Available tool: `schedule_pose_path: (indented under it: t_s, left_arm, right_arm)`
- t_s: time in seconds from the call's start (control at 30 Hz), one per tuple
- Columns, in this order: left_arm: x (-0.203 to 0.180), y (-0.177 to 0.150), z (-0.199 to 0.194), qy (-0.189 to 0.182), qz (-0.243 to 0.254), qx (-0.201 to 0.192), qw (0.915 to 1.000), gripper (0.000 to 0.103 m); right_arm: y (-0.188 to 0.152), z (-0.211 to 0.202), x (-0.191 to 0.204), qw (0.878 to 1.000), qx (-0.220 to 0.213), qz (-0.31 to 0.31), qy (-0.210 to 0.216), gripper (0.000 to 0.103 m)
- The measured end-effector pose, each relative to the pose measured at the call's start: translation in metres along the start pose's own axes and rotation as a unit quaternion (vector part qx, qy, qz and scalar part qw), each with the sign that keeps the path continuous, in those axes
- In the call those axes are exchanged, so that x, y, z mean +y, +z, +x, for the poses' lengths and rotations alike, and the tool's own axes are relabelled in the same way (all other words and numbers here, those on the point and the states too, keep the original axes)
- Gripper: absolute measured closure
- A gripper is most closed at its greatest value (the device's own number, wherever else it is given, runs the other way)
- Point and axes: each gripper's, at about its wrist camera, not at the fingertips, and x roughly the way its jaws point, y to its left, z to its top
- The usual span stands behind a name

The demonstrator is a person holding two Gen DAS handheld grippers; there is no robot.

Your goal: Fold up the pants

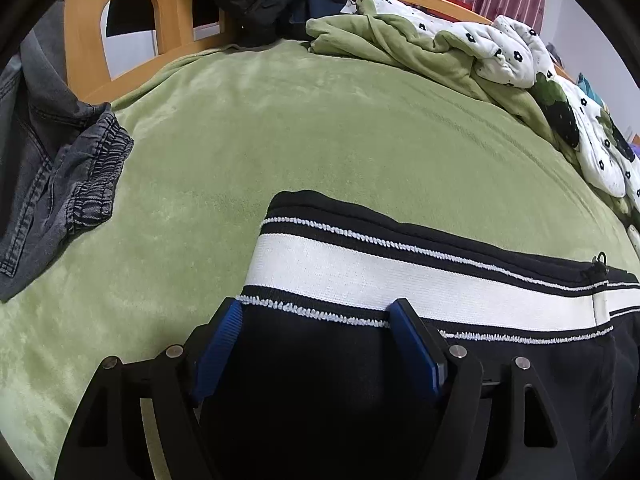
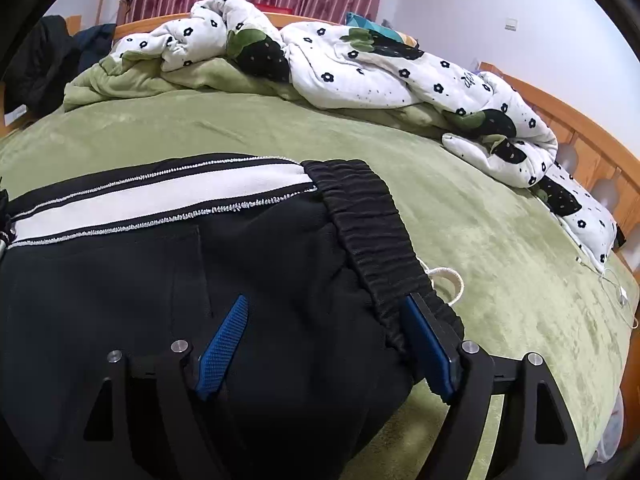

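We are lining up a fold: black pants (image 1: 400,280) lying flat on the green bed (image 1: 280,140). Left gripper (image 1: 316,312) and right gripper (image 2: 326,308) both gaping wide over the pants, gripping nothing; next, pinching an edge.

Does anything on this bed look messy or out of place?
Mostly the surroundings. A flowered quilt lies bunched along the far side of the bed, gray jeans sit crumpled at the left edge, and a white drawstring pokes out past the black pants' waistband. Nothing looks torn or spilled.
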Motion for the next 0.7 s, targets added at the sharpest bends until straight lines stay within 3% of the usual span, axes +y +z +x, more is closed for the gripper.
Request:
schedule_pose_path:
  t_s: [0.17, 0.33, 0.4, 0.53, 0.57, 0.7]
  left_arm:
    - [-0.005, -0.004, -0.008, 0.007, 0.013, -0.012, 0.9998, 0.029]
    - [-0.008, -0.007, -0.018, 0.007, 0.022, -0.026, 0.9994, 0.029]
    - [-0.009, -0.008, -0.02, 0.003, 0.026, -0.03, 0.9992, 0.029]
    - [-0.01, -0.008, -0.019, 0.005, 0.027, -0.025, 0.9993, 0.029]
    - [-0.01, -0.007, -0.018, 0.007, 0.028, -0.024, 0.9993, 0.029]
    - [-0.014, -0.009, -0.011, 0.027, 0.04, -0.019, 0.9986, 0.029]
  right_arm:
    - [0.004, -0.005, -0.004, 1.0, -0.002, 0.002, 0.002, 0.024]
    - [0.006, -0.031, -0.016, 0.999, -0.036, 0.028, 0.012, 0.024]
    - [0.005, -0.039, -0.019, 0.997, -0.049, 0.039, 0.039, 0.024]
    - [0.0, -0.024, -0.015, 0.994, -0.013, 0.052, 0.099, 0.024]
    - [-0.004, -0.014, -0.013, 0.993, 0.004, 0.056, 0.104, 0.024]
    - [-0.009, -0.009, -0.002, 0.995, 0.0, 0.038, 0.094, 0.016]
